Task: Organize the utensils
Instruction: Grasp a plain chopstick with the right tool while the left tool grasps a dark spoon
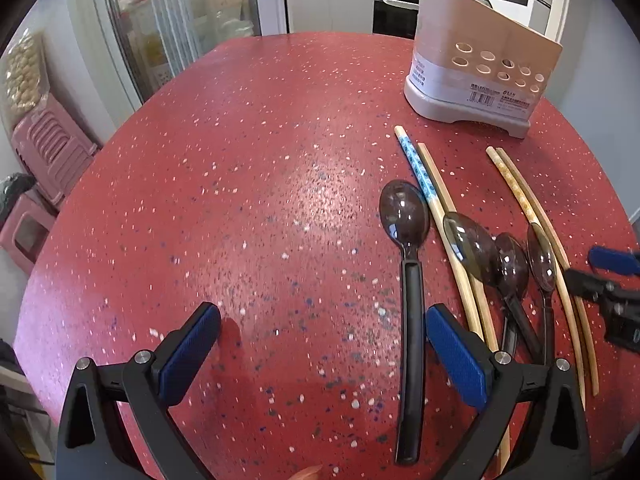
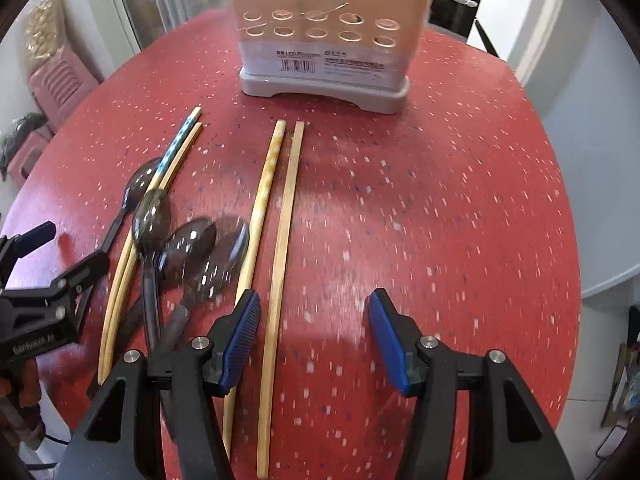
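Note:
Several dark plastic spoons and pairs of chopsticks lie on the red speckled table (image 1: 240, 200). In the left wrist view my left gripper (image 1: 324, 344) is open and empty; one spoon (image 1: 408, 264) lies between its fingers, near the right finger. Other spoons (image 1: 508, 264) overlap beside a blue-patterned chopstick (image 1: 416, 168) and a bamboo pair (image 1: 532, 216). In the right wrist view my right gripper (image 2: 314, 340) is open and empty, low over a bamboo chopstick (image 2: 280, 248); its mate (image 2: 256, 216) lies left of it. The spoons (image 2: 192, 248) are to the left.
A beige utensil holder with round holes (image 1: 480, 68) stands at the table's far side, also in the right wrist view (image 2: 324, 32). The right gripper (image 1: 612, 288) shows at the right edge; the left gripper (image 2: 36, 292) shows at the left. Pink stools (image 1: 44, 148) stand beyond the table.

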